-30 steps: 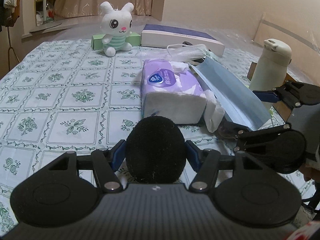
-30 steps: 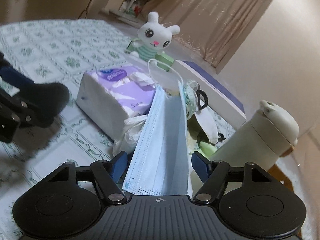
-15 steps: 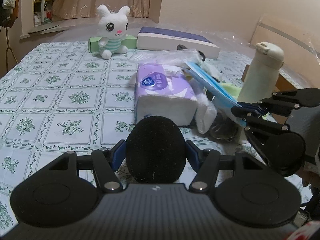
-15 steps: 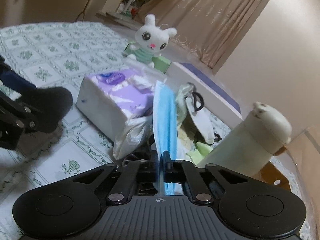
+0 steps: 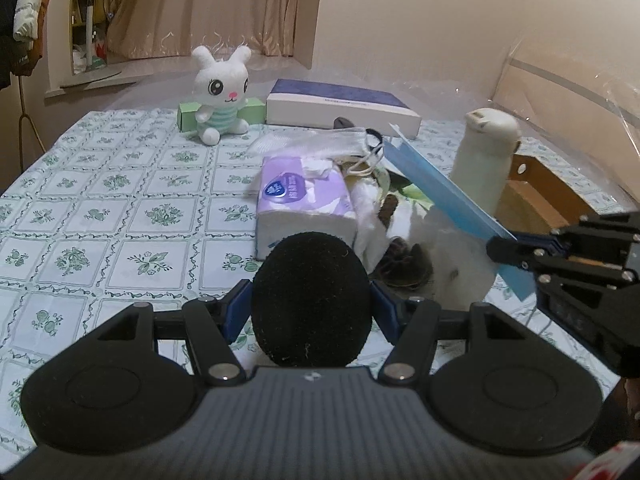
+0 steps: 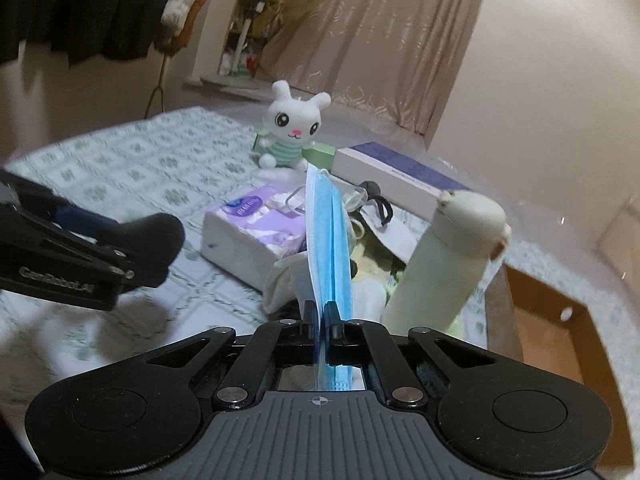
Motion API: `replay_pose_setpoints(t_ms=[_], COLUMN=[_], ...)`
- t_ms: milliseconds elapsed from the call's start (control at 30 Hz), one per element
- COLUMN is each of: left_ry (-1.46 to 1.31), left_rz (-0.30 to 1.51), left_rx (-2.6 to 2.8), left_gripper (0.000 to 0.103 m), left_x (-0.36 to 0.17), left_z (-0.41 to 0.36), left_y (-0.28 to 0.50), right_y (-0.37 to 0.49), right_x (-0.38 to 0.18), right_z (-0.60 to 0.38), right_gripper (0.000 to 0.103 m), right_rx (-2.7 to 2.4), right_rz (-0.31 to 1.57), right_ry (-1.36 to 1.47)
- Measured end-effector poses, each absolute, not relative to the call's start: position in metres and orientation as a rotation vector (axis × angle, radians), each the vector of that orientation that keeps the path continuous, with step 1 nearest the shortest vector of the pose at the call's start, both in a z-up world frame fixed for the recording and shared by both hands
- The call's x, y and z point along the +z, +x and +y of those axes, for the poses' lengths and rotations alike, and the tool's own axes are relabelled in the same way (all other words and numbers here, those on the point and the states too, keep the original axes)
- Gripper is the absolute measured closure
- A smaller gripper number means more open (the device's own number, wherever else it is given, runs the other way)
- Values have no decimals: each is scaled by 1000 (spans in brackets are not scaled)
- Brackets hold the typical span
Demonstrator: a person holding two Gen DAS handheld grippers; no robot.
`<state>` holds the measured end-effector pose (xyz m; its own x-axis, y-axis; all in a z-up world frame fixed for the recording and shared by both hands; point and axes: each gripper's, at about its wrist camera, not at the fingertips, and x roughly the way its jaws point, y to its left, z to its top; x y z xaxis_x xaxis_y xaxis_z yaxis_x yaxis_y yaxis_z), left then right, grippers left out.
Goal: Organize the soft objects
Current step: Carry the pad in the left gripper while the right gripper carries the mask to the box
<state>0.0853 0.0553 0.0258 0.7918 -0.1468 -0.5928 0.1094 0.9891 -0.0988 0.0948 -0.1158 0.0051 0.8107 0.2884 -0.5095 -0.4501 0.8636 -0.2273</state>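
A: Where is the blue face mask?

B: Pinched at its near end in the right gripper, jaws pressed together on it. Its long axis runs straight ahead from them, rising clear of the counter (ear loop trailing toward the tissue pack).

A: And the left gripper?

B: Its jaws are clamped on a black foam ball, so the right hand alone carries the mask.

Blue mask, purple/white tissue pack, white bunny (green-striped top), green-floral tablecloth.
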Motion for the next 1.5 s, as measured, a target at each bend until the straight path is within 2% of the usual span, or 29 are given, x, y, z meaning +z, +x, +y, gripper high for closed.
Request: replay_pose_setpoints(t_ms=[333, 767, 1133, 1500], left_ry=[-52, -45, -34, 4], left_rz=[633, 665, 675, 655], left_rx=[-144, -150, -173, -256], left_gripper=[42, 42, 42, 42], left_x=[35, 25, 23, 36], left_z=[45, 43, 34, -6], left_y=[60, 63, 69, 64], right_y=[74, 84, 86, 64], right_x=[13, -37, -38, 0], right_z=[-147, -155, -161, -189], right_gripper=[100, 100, 100, 102], right_rx=[393, 408, 395, 351], right_rz=[559, 724, 711, 634], right_ry=[-202, -175, -162, -152])
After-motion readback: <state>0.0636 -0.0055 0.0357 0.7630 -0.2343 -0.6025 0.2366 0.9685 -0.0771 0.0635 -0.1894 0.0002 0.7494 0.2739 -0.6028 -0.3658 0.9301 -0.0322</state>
